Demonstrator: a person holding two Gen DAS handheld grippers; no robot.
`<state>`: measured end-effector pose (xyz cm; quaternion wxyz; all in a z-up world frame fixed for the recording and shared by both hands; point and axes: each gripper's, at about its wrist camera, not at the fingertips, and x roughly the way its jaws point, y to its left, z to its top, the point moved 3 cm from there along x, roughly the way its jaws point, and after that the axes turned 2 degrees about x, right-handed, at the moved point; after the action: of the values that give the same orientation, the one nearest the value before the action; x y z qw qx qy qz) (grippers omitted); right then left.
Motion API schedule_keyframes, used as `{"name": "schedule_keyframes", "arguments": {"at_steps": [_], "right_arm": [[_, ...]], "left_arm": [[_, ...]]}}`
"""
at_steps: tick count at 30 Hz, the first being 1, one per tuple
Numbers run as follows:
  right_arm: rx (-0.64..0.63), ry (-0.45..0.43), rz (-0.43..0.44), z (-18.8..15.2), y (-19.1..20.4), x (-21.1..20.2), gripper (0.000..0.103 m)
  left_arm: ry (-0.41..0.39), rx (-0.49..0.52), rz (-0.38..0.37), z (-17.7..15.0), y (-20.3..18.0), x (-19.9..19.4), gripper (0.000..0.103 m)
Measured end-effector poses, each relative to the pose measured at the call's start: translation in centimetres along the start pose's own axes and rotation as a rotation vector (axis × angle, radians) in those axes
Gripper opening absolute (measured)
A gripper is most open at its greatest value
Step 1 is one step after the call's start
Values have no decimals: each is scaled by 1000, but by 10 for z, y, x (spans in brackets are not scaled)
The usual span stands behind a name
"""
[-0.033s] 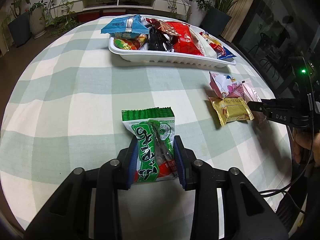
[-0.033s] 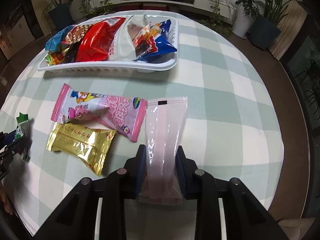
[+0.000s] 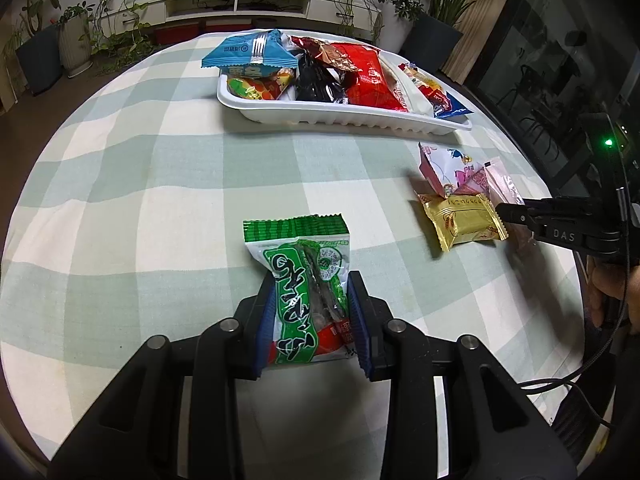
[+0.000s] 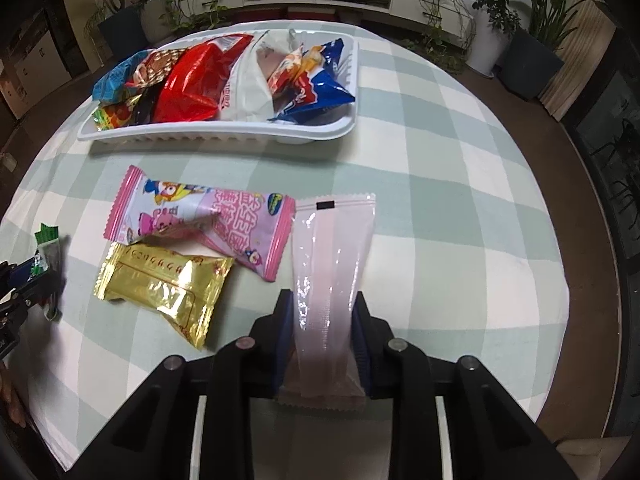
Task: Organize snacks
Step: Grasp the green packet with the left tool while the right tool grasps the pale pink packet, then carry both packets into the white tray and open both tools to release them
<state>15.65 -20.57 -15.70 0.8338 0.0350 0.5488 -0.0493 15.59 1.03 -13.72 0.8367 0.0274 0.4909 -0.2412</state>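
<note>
R gripper (image 4: 320,336) jaws were closing on the pale pink packet (image 4: 332,264); L gripper (image 3: 314,316) clamped the green packet (image 3: 304,280). I reckoned both go to the tray (image 3: 340,114) next.

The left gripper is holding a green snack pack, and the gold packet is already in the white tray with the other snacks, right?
Not quite. The left gripper does hold the green snack pack, but the gold packet is not in the white tray. It lies on the checked tablecloth, nearer than the tray, as the right wrist view shows.
</note>
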Motion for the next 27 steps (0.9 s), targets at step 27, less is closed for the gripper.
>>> {"name": "schedule_keyframes", "arguments": {"at_steps": [27], "right_arm": [[186, -252, 219, -1, -41, -80, 21]], "left_arm": [[-105, -36, -55, 35, 7, -50, 29]]}}
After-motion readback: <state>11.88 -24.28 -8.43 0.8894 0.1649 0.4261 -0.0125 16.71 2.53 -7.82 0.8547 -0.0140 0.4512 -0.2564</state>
